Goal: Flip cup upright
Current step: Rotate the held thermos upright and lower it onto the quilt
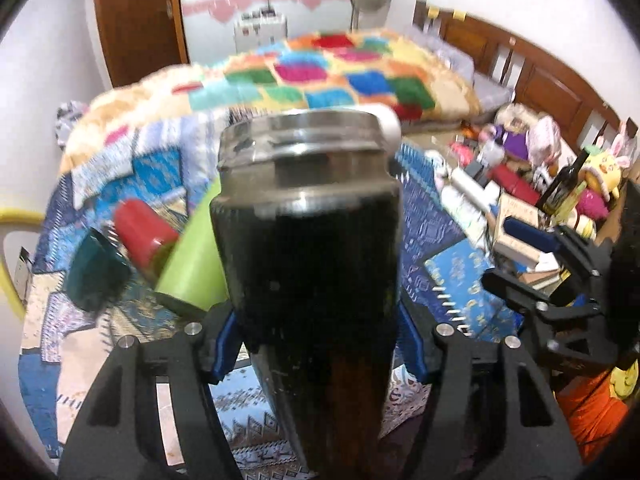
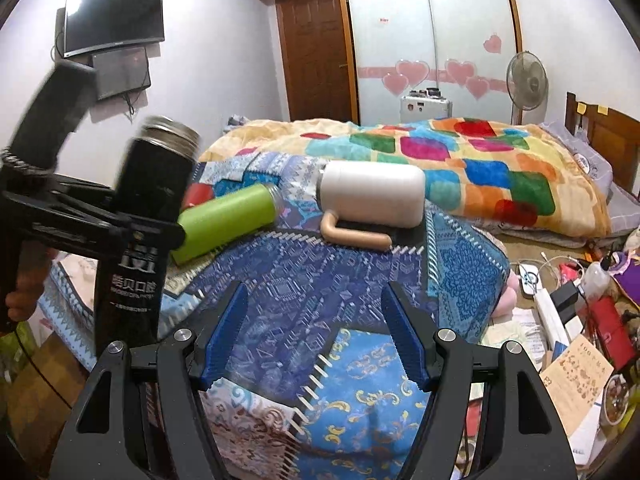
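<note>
So on the far left the left gripper point(image 2: 132, 232) is clamped around the black cup point(image 2: 140, 216), holding it mid-body up off the patterned cloth point(image 2: 280, 280); its threaded steel mouth points up and tilts a bit to the right, so I'd say the flip itself is basically done; next to it a green bottle point(image 2: 224, 220) lies on its side, then a white jug point(image 2: 372, 194) also lying down, with the quilt-covered bed point(image 2: 460, 160) behind; the right gripper point(image 2: 312, 336) hangs over the cloth with fingers spread, holding nothing. Next move is probably straightening the cup and setting its base flat on the cloth before letting go.
</note>
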The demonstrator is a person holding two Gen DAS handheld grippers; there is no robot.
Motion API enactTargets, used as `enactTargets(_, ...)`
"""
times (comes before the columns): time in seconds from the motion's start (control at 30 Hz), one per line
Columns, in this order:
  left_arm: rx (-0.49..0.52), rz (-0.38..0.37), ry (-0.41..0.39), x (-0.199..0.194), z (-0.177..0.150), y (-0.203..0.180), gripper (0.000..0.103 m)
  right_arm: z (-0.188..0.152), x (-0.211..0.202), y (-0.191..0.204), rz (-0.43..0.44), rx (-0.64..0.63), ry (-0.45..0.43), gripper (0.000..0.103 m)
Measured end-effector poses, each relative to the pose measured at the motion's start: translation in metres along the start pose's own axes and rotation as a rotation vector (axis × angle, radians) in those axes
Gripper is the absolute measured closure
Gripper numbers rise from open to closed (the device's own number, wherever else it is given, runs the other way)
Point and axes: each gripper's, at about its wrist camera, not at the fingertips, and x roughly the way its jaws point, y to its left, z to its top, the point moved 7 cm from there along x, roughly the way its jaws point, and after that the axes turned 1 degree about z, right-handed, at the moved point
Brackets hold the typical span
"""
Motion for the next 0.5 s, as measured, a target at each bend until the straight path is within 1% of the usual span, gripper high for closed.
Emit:
enactTargets(0.07,0.002,0.0,-0.048,-0.017,0.0,0.001,0.039,0.006,-0.003,0.006,0.001,-0.009,-0.017,0.037)
enactTargets(0.17,0.0,0.001,-0.095,-0.032,0.002,0.002,0.039,0.015,-0.007,0.013,0.0,-0.019,-0.04,0.037)
enactTargets(0.4,-0.01,-0.031,-0.151,-0.043,0.019,0.006,0.039,0.025,-0.01,0.022,0.005,-0.031,-0.072,0.037)
enactTargets(0.5,0.003,-0.027,-0.163,-0.043,0.026,0.004,0.039,0.026,-0.01,0.023,0.007,-0.034,-0.076,0.037)
